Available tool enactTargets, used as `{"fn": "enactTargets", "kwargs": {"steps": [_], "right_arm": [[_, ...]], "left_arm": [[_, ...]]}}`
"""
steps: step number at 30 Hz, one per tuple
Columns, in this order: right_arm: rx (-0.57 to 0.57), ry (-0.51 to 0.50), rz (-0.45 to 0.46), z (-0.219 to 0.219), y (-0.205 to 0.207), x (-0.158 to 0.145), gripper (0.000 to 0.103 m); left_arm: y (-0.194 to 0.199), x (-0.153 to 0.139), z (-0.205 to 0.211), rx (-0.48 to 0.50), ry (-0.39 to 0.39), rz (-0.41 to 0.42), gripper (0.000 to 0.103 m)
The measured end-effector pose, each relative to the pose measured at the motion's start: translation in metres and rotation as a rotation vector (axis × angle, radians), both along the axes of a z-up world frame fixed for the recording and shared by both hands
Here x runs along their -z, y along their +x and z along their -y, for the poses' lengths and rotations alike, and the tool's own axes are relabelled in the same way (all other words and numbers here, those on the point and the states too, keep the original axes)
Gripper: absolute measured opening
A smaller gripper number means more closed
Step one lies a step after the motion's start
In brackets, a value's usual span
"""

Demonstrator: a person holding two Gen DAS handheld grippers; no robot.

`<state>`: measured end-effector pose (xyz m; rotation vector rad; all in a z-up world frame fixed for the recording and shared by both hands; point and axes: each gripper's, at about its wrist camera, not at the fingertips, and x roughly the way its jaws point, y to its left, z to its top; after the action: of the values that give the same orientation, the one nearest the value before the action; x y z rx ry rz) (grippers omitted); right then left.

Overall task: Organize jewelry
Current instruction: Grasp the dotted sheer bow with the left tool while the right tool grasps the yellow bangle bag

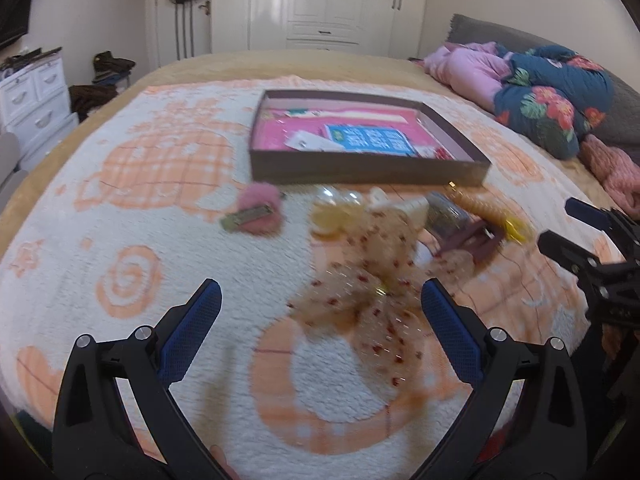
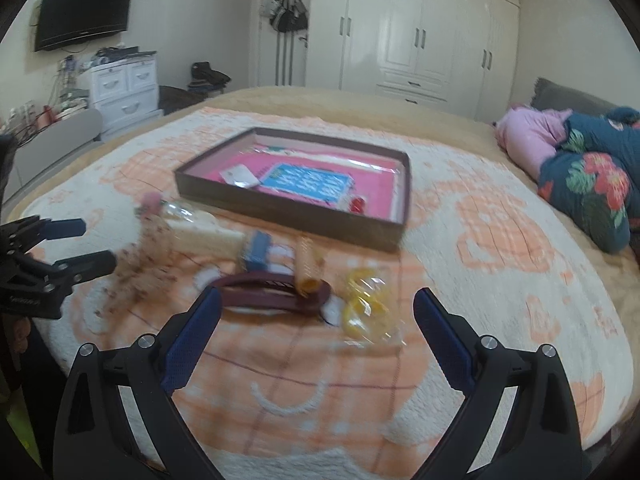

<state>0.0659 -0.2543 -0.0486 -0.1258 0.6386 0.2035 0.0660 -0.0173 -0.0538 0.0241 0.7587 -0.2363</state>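
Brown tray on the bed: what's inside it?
The brown tray holds a pink liner, a blue printed card, a white tag, something small and red. Under the card: hidden.

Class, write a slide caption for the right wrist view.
Open right gripper above a maroon hair clip near the shallow box.

A home bedroom is shown: a bed (image 2: 500, 248) is covered by a fleece blanket, backed by white wardrobes (image 2: 420, 28) and a wall-mounted television (image 2: 84, 10).
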Motion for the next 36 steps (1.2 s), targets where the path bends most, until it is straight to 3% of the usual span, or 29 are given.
{"fn": "enactTargets", "kwargs": {"steps": [6,9,14,16,19,25,27,31,32,36], "right_arm": [[0.06,0.005,-0.02,0.02,0.008,0.012,0.094],[0.083,0.009,-0.037,0.027,0.012,0.019,0.094],[0.1,0.018,-0.059,0.035,0.022,0.027,0.092],[0.102,0.016,-0.067,0.036,0.028,0.031,0.087],[0.096,0.024,-0.093,0.037,0.037,0.037,0.08],[0.087,0.036,-0.141,0.036,0.052,0.052,0.064],[0.08,0.03,-0.128,0.036,0.051,0.051,0.049],[0.08,0.047,-0.12,0.04,0.047,0.048,0.047],[0.084,0.051,-0.119,0.042,0.045,0.047,0.041],[0.103,0.057,-0.099,0.049,0.037,0.039,0.041]], "left_arm": [[0.004,0.011,0.015,0.059,0.001,-0.014,0.091],[0.008,0.016,0.021,0.078,0.003,-0.026,0.084],[0.014,0.027,0.03,0.102,0.023,-0.054,0.053],[0.014,0.029,0.03,0.104,0.03,-0.053,0.033],[0.014,0.028,0.027,0.112,0.003,-0.055,0.019],[0.012,0.026,0.023,0.122,-0.031,-0.05,0.014],[0.01,0.023,0.023,0.128,-0.034,-0.038,0.014],[0.005,0.015,0.024,0.136,-0.043,-0.02,0.014],[0.004,0.012,0.024,0.138,-0.042,-0.011,0.014],[-0.002,-0.001,0.024,0.14,-0.054,0.016,0.014]]}}
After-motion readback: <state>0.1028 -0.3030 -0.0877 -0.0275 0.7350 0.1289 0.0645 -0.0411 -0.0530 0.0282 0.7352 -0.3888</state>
